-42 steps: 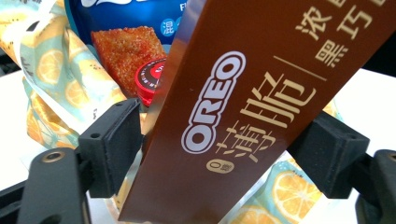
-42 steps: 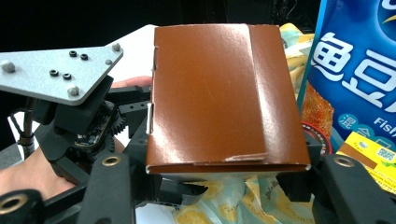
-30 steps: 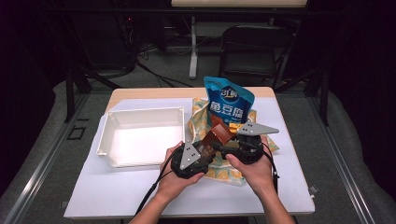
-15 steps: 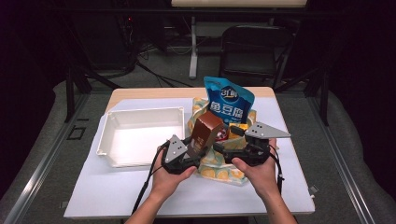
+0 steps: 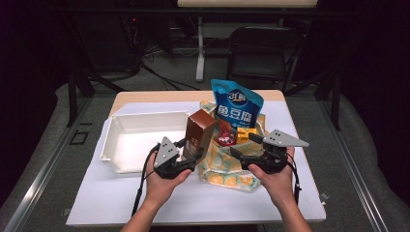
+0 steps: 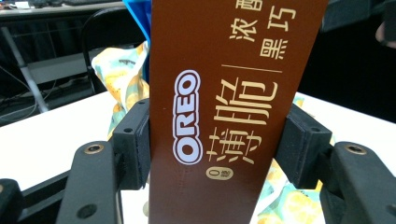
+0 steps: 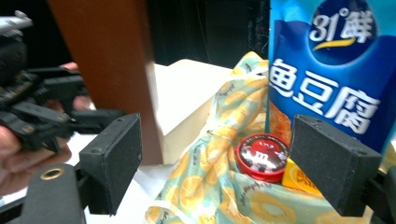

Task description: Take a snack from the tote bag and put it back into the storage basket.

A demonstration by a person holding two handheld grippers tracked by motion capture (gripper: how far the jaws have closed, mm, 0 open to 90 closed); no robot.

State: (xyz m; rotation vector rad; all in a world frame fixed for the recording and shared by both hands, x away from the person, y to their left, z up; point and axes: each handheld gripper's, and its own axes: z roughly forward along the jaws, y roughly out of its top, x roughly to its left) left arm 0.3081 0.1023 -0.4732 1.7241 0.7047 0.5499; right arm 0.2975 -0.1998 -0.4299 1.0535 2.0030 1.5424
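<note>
My left gripper (image 5: 192,151) (image 6: 219,154) is shut on a tall brown Oreo box (image 5: 199,131) (image 6: 224,93), its pads pressed on both narrow sides, and the box stands upright above the table just right of the white tray (image 5: 130,137). My right gripper (image 5: 243,144) (image 7: 215,163) is open; its jaws have just been opening and its pads touch nothing. It faces the orange-patterned cloth bag (image 5: 227,166) (image 7: 210,186), which holds a blue snack pouch (image 5: 237,107) (image 7: 327,79), a red round tin (image 5: 226,137) (image 7: 261,156) and a yellow packet (image 5: 244,135) (image 7: 301,177).
The tray is empty and lies at the left on the white table cover (image 5: 145,203). In the right gripper view the brown box (image 7: 107,60) and the left gripper (image 7: 37,112) stand at the left. A black chair (image 5: 261,53) stands beyond the table.
The left gripper has lifted the brown box up out of the cloth bag and carried it left toward the tray. The right gripper has opened and drawn away to the right.
</note>
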